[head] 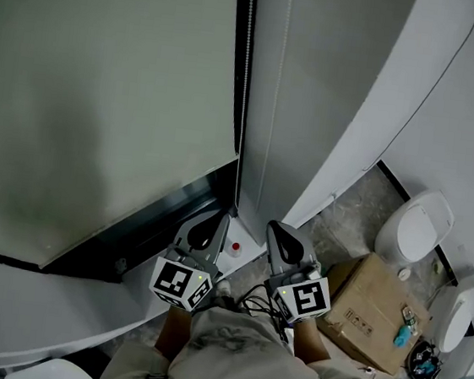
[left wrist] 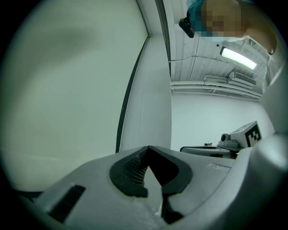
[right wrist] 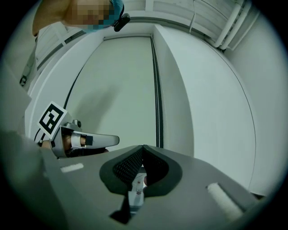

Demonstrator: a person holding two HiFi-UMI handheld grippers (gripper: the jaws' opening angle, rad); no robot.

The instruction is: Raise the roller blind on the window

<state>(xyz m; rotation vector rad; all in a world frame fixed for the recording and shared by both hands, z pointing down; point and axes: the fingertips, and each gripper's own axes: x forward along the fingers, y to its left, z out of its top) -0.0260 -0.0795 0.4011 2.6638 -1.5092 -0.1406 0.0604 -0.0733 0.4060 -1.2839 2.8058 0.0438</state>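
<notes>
The pale roller blind point(head: 104, 84) hangs down over the window, its lower edge close to the dark sill point(head: 143, 229). Its bead chain point(head: 247, 75) runs down the right side of the window frame. My left gripper point(head: 217, 216) and right gripper point(head: 277, 227) are held side by side in front of the sill, below the chain's lower end, both shut with nothing between the jaws. In the left gripper view the shut left gripper point(left wrist: 148, 148) faces the blind point(left wrist: 67, 90). In the right gripper view the shut right gripper point(right wrist: 143, 147) faces the blind point(right wrist: 121, 90) and the chain point(right wrist: 158, 103), apart from it.
A white wall panel point(head: 334, 85) stands right of the window. On the floor at right are a cardboard box point(head: 376, 315) and a white toilet point(head: 420, 226). A small white block with a red dot point(head: 234, 249) lies between the grippers.
</notes>
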